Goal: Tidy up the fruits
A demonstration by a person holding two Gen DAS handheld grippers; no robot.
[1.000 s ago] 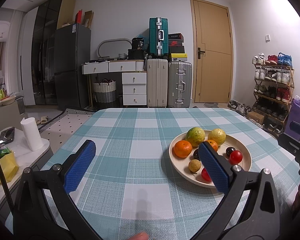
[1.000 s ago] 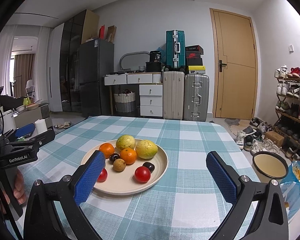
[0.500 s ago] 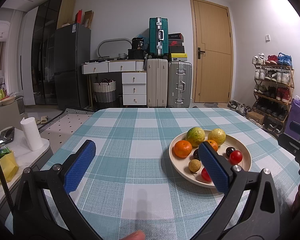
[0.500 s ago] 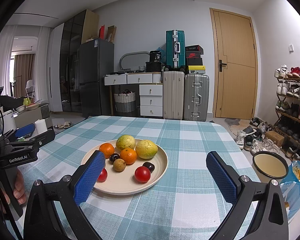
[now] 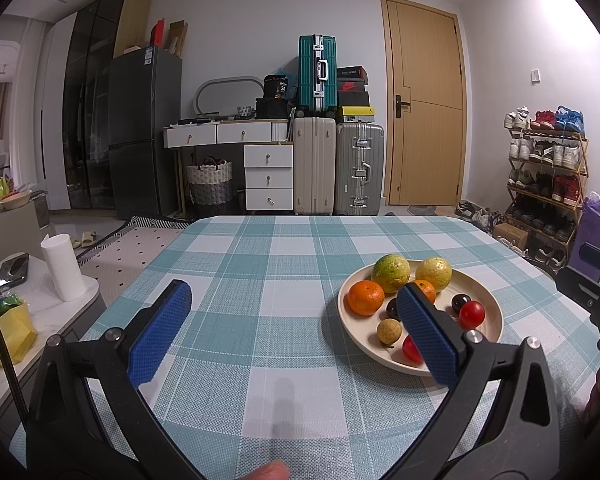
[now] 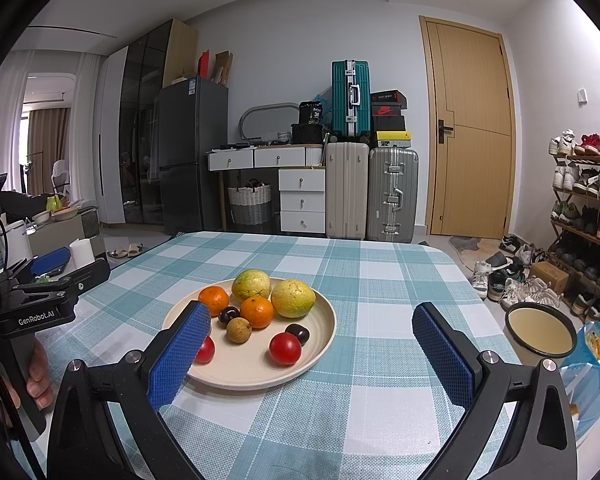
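Both grippers wait, jaws wide apart and empty.
We hold the left gripper [image 5: 296, 332] and right gripper [image 6: 312, 344] near the plate [image 6: 320, 332] of fruit mid-bench; a glancing pinch could send a round tomato [image 6: 285, 349] rolling off.

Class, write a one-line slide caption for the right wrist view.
Open right gripper hovers before a plate of mixed fruit on a checked tablecloth.

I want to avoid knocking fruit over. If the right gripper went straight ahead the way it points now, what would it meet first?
Probably nothing on the plate: the right gripper is open and its midline runs just right of the rim, over bare tablecloth. Its left finger might clip the rim; depth is unclear.
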